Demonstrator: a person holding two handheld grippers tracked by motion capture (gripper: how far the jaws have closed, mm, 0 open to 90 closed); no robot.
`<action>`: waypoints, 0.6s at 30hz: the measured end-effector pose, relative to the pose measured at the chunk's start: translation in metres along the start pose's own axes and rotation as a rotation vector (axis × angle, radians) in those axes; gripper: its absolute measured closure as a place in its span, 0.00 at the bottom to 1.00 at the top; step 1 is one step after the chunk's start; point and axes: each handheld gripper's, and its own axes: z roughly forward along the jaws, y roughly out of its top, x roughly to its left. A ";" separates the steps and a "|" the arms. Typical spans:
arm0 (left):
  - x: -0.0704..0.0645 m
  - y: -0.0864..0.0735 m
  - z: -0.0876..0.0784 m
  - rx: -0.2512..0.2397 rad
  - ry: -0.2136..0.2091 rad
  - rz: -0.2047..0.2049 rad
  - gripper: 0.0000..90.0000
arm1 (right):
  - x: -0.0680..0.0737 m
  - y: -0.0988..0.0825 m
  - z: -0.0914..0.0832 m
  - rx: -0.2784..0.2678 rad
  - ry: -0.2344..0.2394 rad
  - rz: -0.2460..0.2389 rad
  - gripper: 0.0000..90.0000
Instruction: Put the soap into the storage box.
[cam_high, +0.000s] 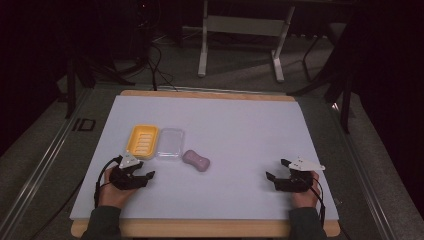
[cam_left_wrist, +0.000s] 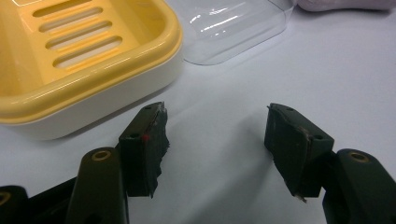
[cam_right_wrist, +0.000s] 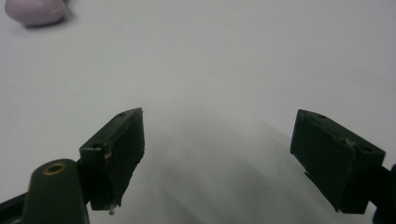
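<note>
A yellow soap dish (cam_high: 143, 140) with a slotted floor lies left of centre on the white board (cam_high: 240, 130). A clear plastic lid (cam_high: 170, 142) lies right beside it. A pale purple soap bar (cam_high: 196, 160) rests to the lid's right. My left gripper (cam_high: 141, 170) hovers just in front of the dish, open and empty; in the left gripper view the dish (cam_left_wrist: 70, 60) and lid (cam_left_wrist: 233, 28) lie just beyond the jaws (cam_left_wrist: 217, 126). My right gripper (cam_high: 277, 170) sits near the board's right front, open with nothing between its jaws (cam_right_wrist: 219, 135). The soap (cam_right_wrist: 35, 11) shows far off.
The board's wooden front edge (cam_high: 200, 227) runs just below both hands. Behind the table stand a white metal frame (cam_high: 240, 35) and cables on a dark floor. Bare board stretches between the soap and the right gripper.
</note>
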 end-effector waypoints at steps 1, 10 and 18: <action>0.000 0.000 0.000 0.000 0.000 0.000 0.44 | 0.000 0.000 0.000 0.000 0.000 0.000 0.19; -0.004 0.006 -0.003 0.019 -0.053 0.033 0.51 | -0.001 -0.001 -0.002 -0.017 0.002 0.011 0.19; -0.005 0.012 -0.008 0.025 -0.047 0.047 0.50 | -0.001 0.000 0.000 0.000 0.007 0.012 0.20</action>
